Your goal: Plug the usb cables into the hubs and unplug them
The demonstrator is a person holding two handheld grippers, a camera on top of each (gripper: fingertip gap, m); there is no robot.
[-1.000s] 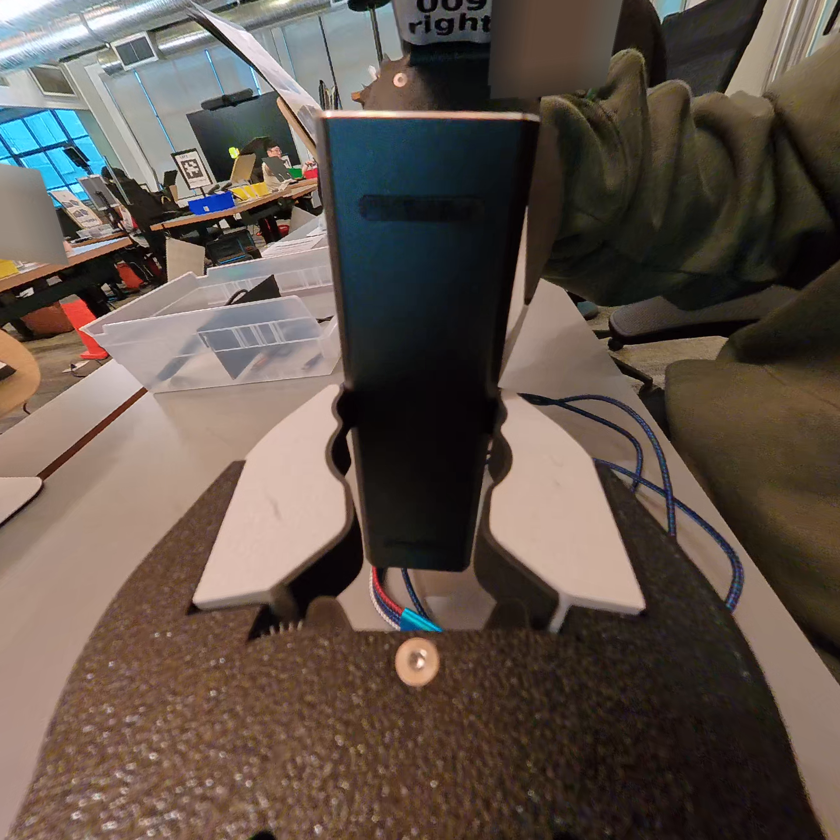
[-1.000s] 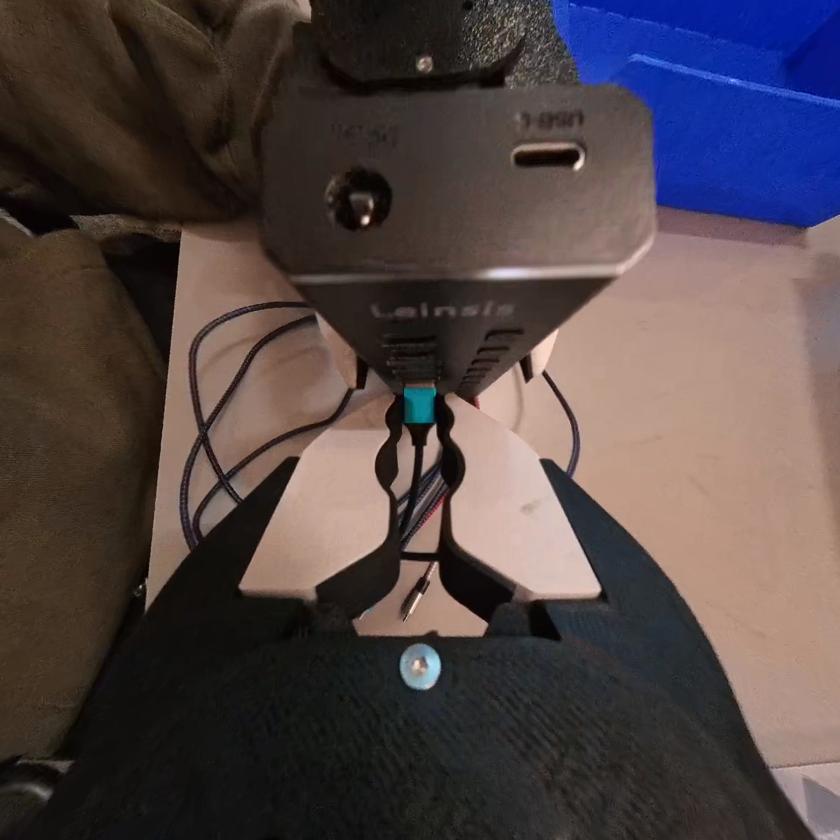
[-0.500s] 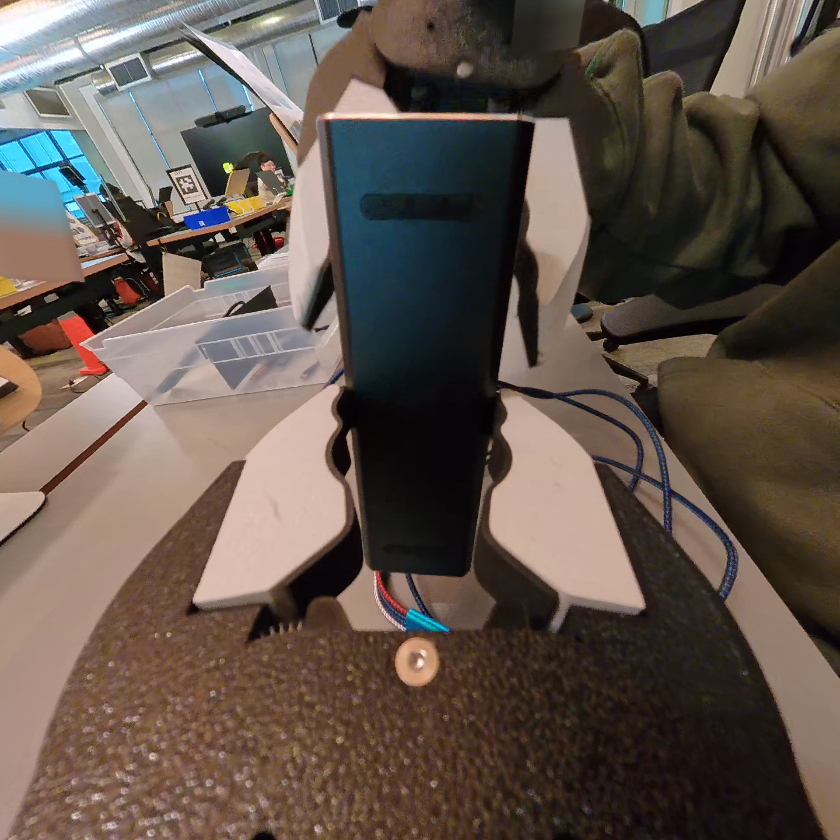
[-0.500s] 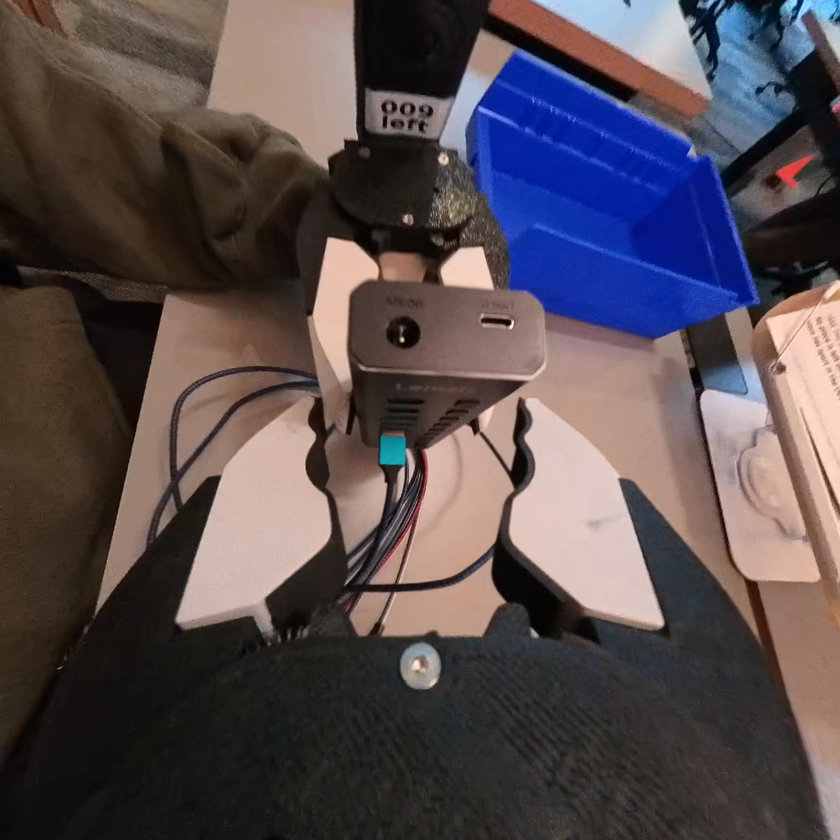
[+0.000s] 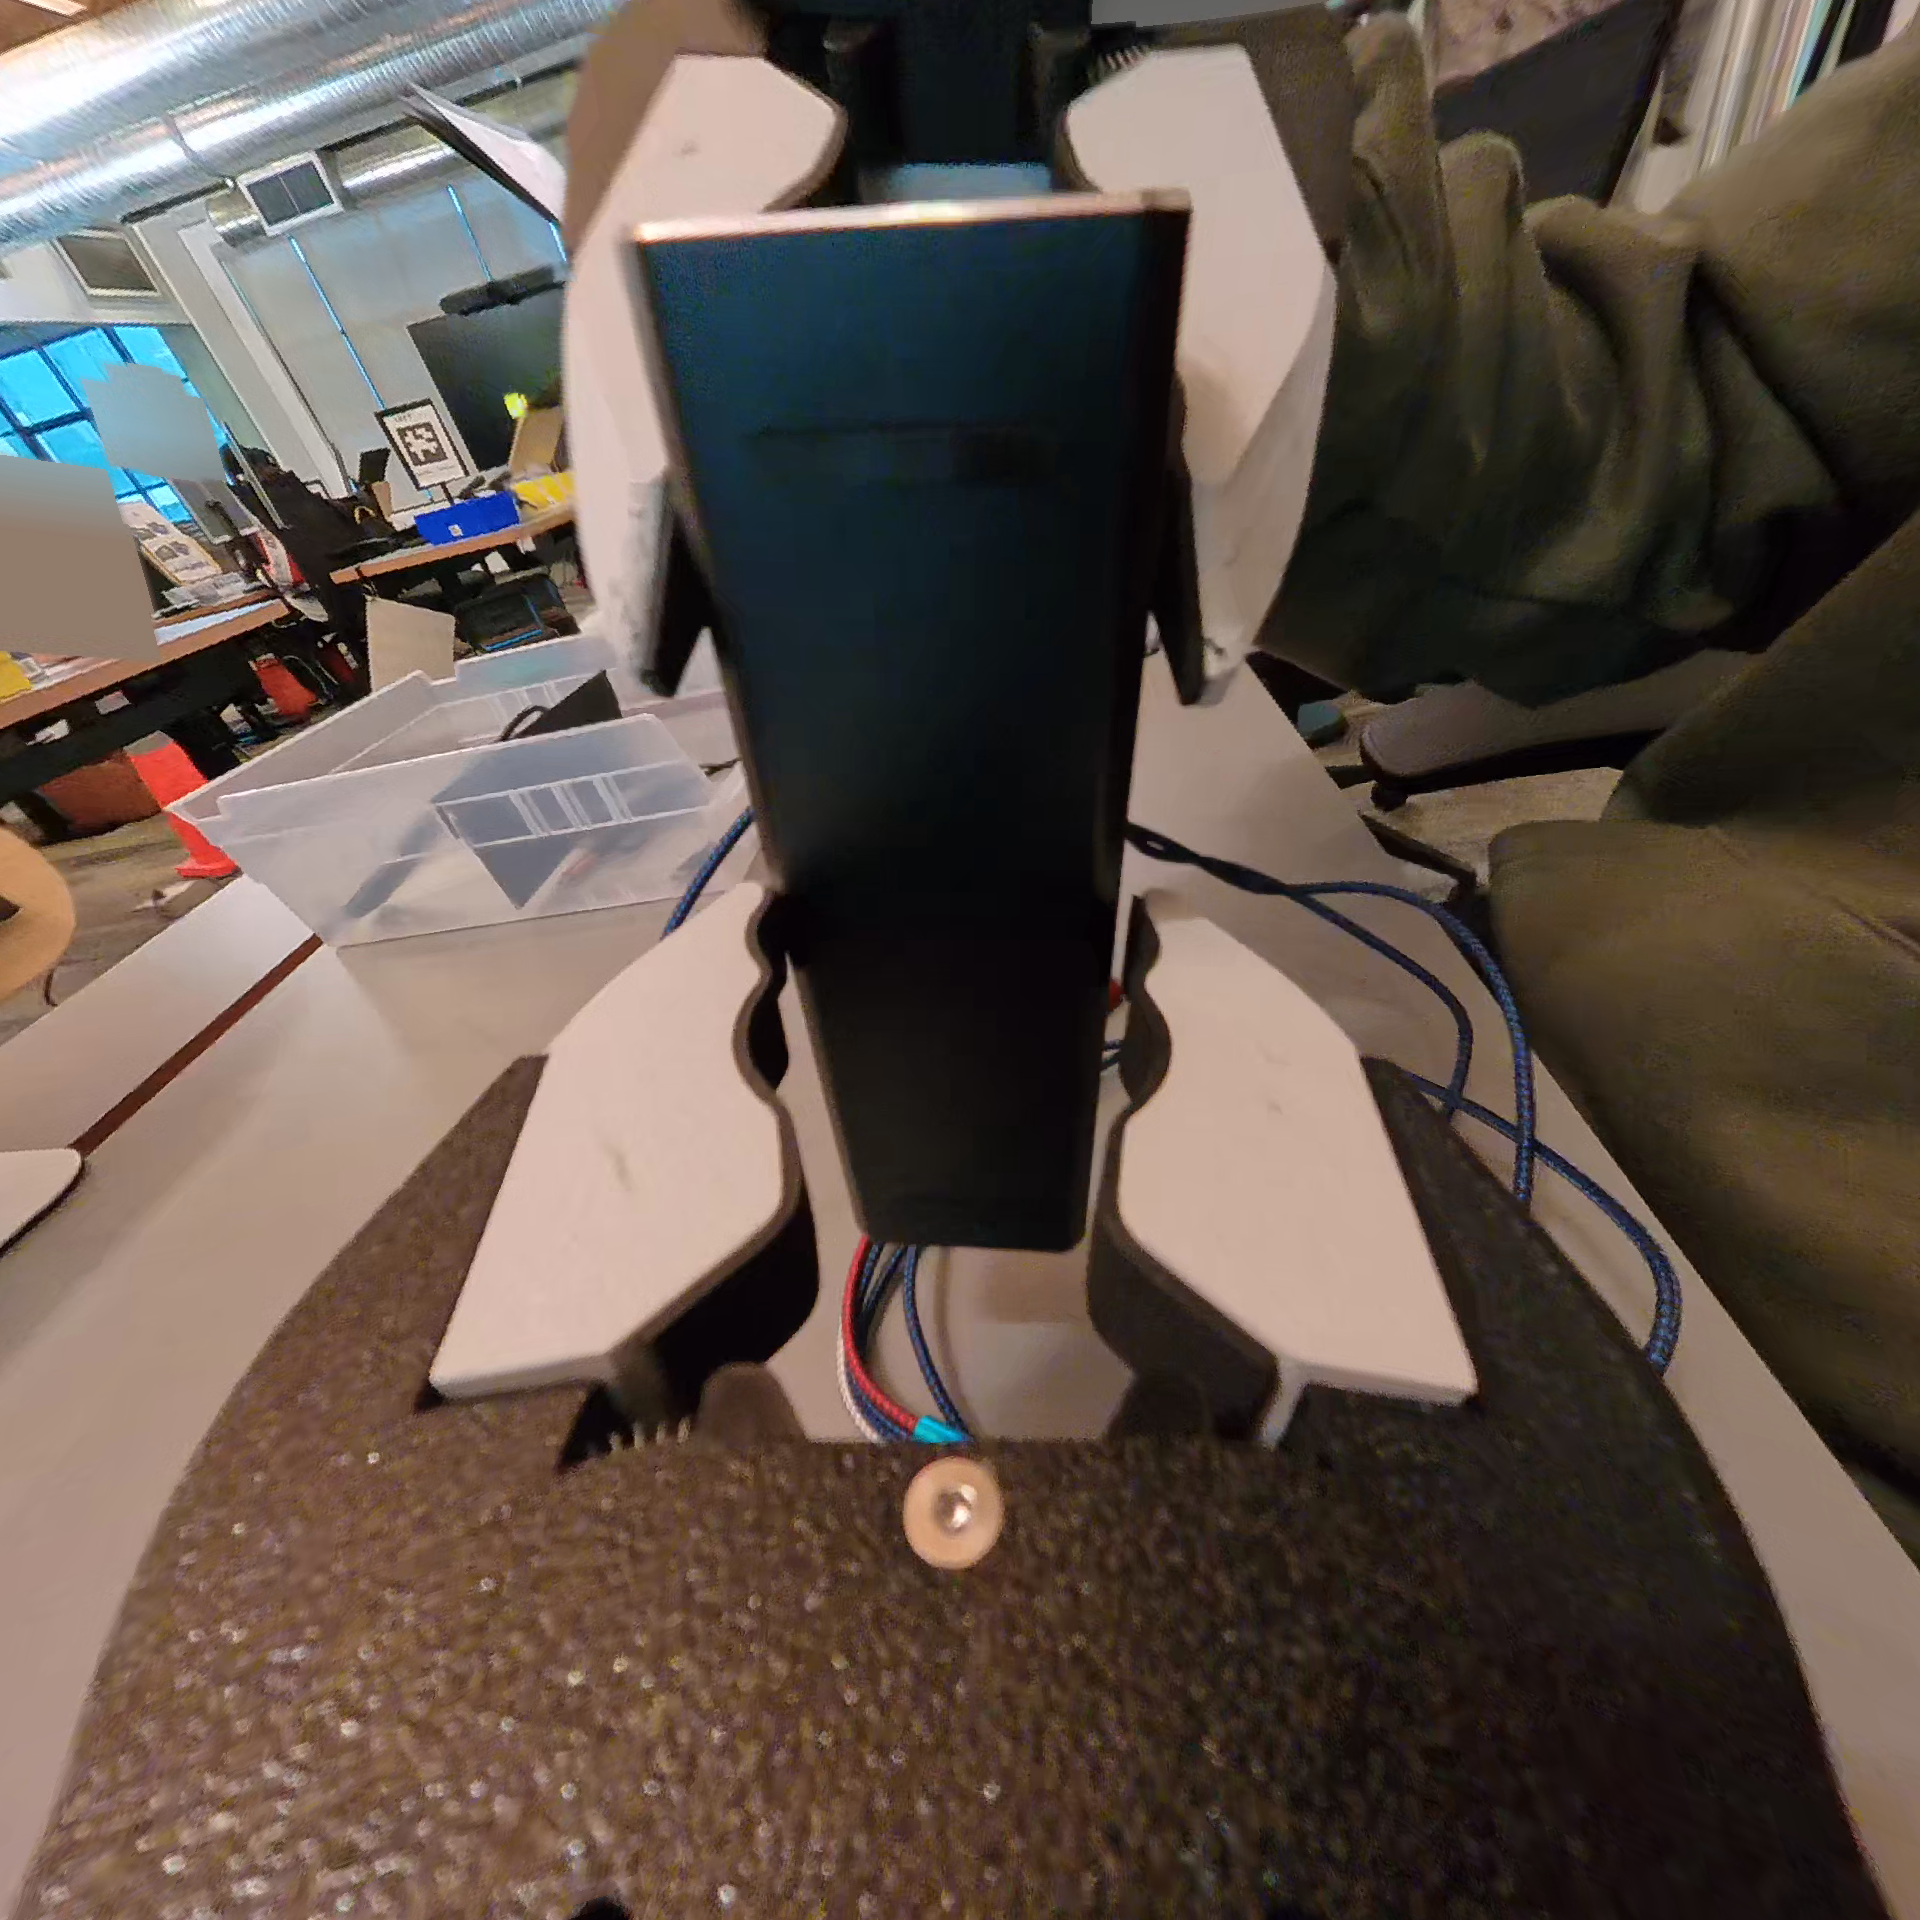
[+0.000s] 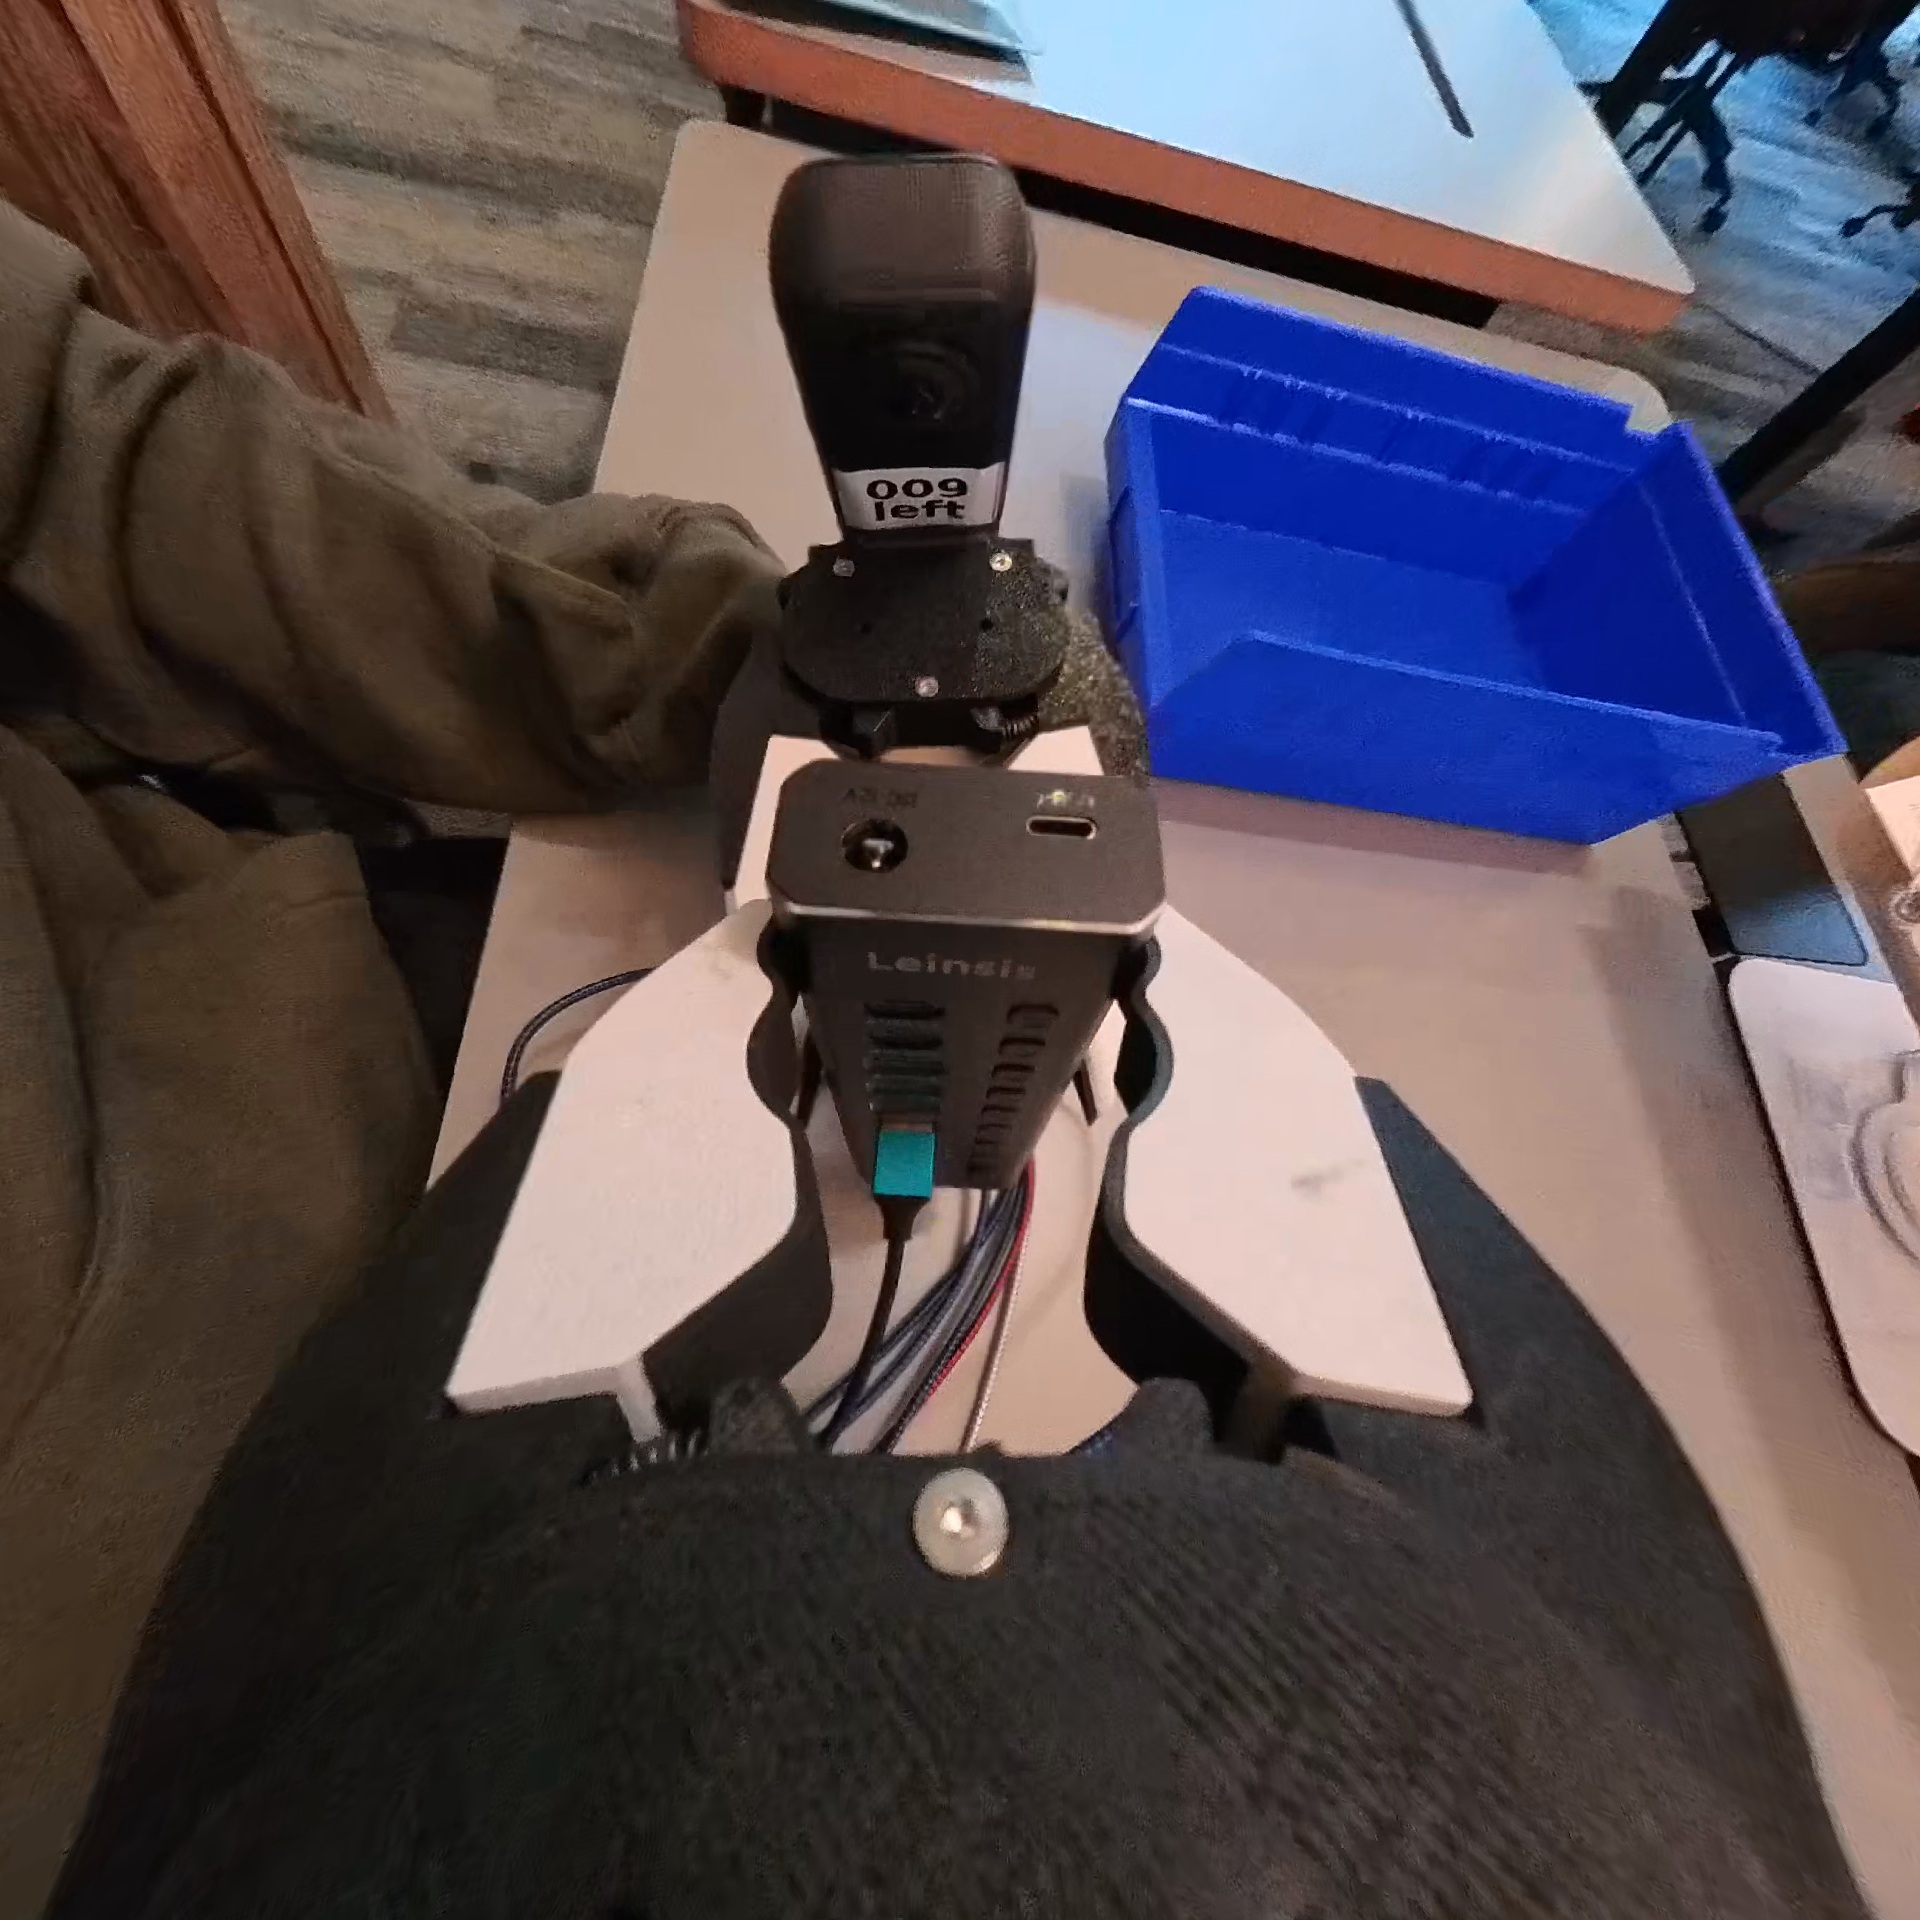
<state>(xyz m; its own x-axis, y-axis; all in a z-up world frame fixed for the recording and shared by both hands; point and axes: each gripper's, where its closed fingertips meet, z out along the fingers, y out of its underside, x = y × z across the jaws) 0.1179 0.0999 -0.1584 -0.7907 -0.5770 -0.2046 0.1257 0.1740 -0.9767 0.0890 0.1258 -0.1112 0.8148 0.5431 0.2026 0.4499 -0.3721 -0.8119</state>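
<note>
Two grippers on one dark grey rectangular metal hub (image 6: 961,935), held above the pale table (image 6: 1403,987).

Right wrist view, left to right:
- Olive fabric sleeve (image 6: 364,582) filling the left edge.
- Right gripper (image 6: 956,966) straddling the hub's upper end, pads against both sides; real squeeze or mere contact not determinable.
- Teal USB plug (image 6: 904,1164) seated in the end port of the hub's left column.
- Bundle of blue, red and black cables (image 6: 935,1340) trailing beneath the plug.
- Blue open plastic bin (image 6: 1455,717) on the table, well right of the hub.

Left wrist view, left to right:
- Clear plastic trays (image 5: 416,831) at left.
- Left gripper (image 5: 951,935) clamped on the hub's lower end, the hub blocking the whole centre.
- Loose blue braided cables (image 5: 1496,1060) looped on the table at right.
</note>
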